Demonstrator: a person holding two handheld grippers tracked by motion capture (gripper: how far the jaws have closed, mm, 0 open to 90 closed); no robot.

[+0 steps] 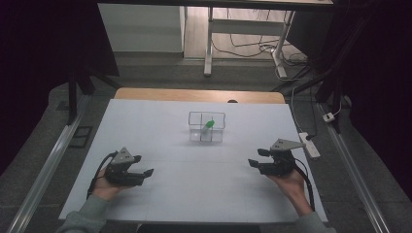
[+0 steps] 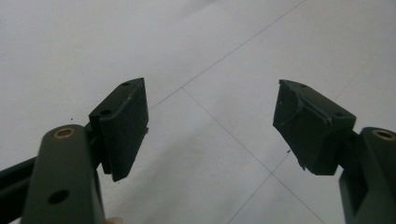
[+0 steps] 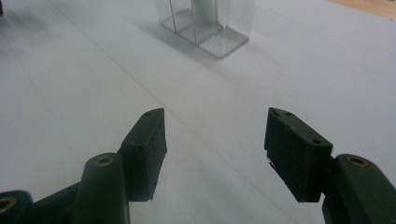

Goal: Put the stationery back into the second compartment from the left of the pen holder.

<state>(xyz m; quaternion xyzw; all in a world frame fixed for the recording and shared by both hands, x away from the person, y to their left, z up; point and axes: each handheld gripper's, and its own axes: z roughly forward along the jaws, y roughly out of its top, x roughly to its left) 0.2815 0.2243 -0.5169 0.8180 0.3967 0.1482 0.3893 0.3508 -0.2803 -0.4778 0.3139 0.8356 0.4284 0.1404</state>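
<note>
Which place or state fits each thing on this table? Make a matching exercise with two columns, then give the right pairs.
Column one:
1. clear box
2. green item
3. left tool
4. right tool

Column two:
A. inside the box
B. near the table's right edge, jaws open and empty
C. middle of the white table, towards the far side
D. near the table's left edge, jaws open and empty

Pairs: 1-C, 2-A, 3-D, 4-B
</note>
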